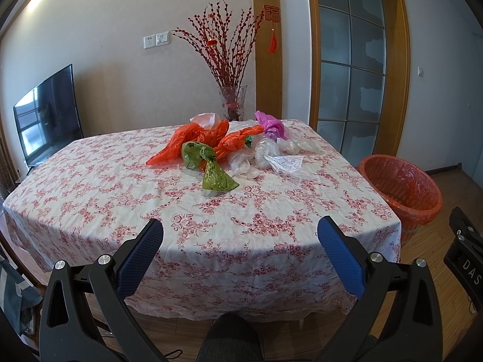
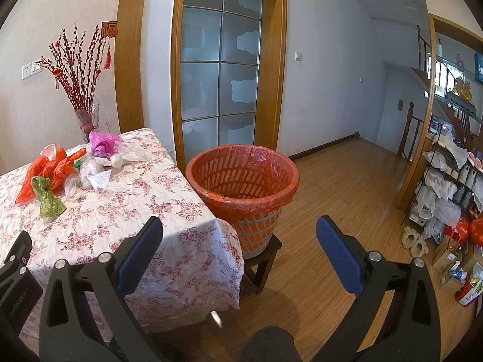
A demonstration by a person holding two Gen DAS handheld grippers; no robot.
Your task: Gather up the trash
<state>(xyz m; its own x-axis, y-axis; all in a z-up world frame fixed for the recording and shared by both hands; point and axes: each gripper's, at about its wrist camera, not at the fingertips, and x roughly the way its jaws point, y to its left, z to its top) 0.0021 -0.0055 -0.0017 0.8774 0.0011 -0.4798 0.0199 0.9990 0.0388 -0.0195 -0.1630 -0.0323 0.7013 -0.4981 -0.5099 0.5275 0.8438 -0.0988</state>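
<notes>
Start of collection, nothing picked up: left claw point(image 1: 240, 249) and right claw point(image 2: 238, 249) both spread wide, empty, held back from the surface point(image 1: 99, 199). Crumpled plastic bags point(image 1: 208, 141) heaped at its far side; lined bin point(image 2: 243, 178) beside its right edge. Next, probably: reach forward, pinch the nearest green bag point(image 1: 211, 166).

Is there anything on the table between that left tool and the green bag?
Nothing: in the left wrist view, only bare flowered tablecloth lies between the open left tool and the green bag.
</notes>
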